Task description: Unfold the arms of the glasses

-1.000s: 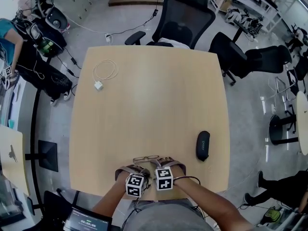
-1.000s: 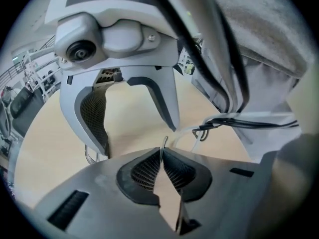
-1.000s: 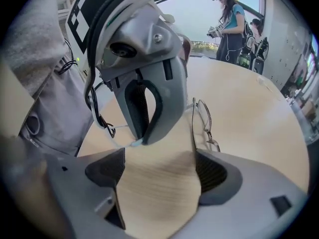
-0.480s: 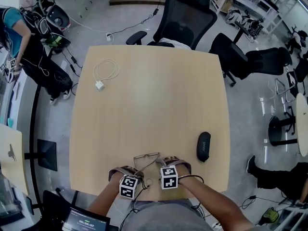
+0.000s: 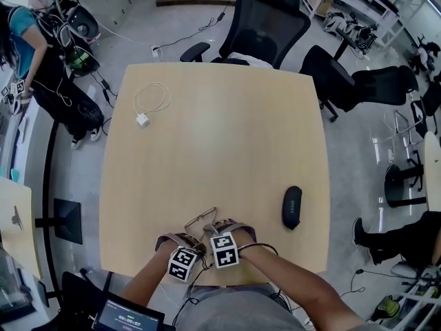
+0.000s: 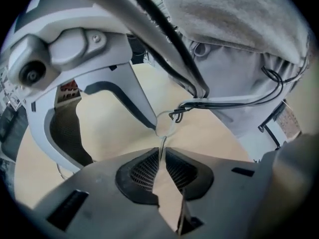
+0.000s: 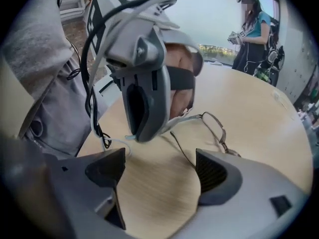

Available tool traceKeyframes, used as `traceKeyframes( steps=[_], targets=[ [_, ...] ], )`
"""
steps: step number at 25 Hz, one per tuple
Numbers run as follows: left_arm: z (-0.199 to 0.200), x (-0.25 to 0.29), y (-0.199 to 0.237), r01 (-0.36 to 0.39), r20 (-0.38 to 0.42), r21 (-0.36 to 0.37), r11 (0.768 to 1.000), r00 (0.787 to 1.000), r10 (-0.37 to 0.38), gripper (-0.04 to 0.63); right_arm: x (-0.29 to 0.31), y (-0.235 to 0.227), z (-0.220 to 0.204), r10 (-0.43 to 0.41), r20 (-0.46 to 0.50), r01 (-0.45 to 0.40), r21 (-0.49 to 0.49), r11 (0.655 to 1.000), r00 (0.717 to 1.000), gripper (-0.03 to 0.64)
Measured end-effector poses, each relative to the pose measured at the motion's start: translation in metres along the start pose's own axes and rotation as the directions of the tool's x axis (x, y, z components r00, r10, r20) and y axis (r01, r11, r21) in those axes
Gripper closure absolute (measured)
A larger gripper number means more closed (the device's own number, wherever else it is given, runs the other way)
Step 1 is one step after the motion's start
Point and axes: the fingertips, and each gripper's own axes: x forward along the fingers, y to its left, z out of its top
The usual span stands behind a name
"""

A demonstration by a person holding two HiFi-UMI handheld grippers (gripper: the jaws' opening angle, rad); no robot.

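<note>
Wooden table (image 5: 207, 150); left gripper (image 6: 160, 159) pinches glasses (image 7: 215, 129) arm; right gripper (image 7: 159, 171) gapes beside.

The pale wooden counter (image 5: 213, 150) carried a black case (image 5: 291, 207) to the right of the right gripper (image 5: 219, 226) and a coiled white cable (image 5: 150, 102) far ahead of the left gripper (image 5: 189, 238).

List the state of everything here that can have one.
left gripper: fingers shut on one arm of the glasses.
right gripper: fingers open, nothing between them.
glasses: second arm angled out from the frame, free.
glasses case: closed.
charger cable: loosely coiled.
</note>
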Motion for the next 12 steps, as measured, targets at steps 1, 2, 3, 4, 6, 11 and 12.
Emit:
traceKeyframes(
  steps=[1,2,3,4,6,11,12],
  targets=[
    [0.0,0.0,0.0,0.004,0.001,0.009,1.0,1.0,-0.004,0.555,0.004,0.002,-0.003,0.021,-0.013,-0.021,-0.011,1.0,1.0,0.196],
    [0.0,0.0,0.0,0.007,0.002,0.012,1.0,1.0,-0.007,0.555,0.006,0.004,-0.005,0.039,-0.021,-0.039,-0.014,0.999,0.999,0.196],
    [0.0,0.0,-0.001,0.01,0.002,0.011,1.0,1.0,-0.01,0.555,0.007,0.007,-0.007,0.053,-0.025,-0.054,-0.01,0.999,0.998,0.196],
    [-0.001,0.0,-0.001,0.011,-0.001,0.007,1.0,1.0,-0.011,0.555,0.006,0.009,-0.009,0.068,-0.031,-0.068,-0.002,0.998,0.997,0.196],
    [-0.004,-0.001,-0.001,0.01,-0.011,-0.005,1.0,1.0,-0.01,0.555,0.002,0.017,-0.015,0.097,-0.05,-0.096,0.013,0.995,0.994,0.196],
    [-0.012,-0.005,0.001,-0.002,-0.035,-0.026,1.0,0.999,0.002,0.555,-0.006,0.046,-0.035,0.142,-0.045,-0.138,0.073,0.988,0.989,0.196],
    [-0.014,-0.006,0.002,-0.004,-0.035,-0.031,0.999,0.999,0.003,0.555,-0.007,0.05,-0.039,0.143,-0.037,-0.139,0.087,0.986,0.989,0.196]
  ],
)
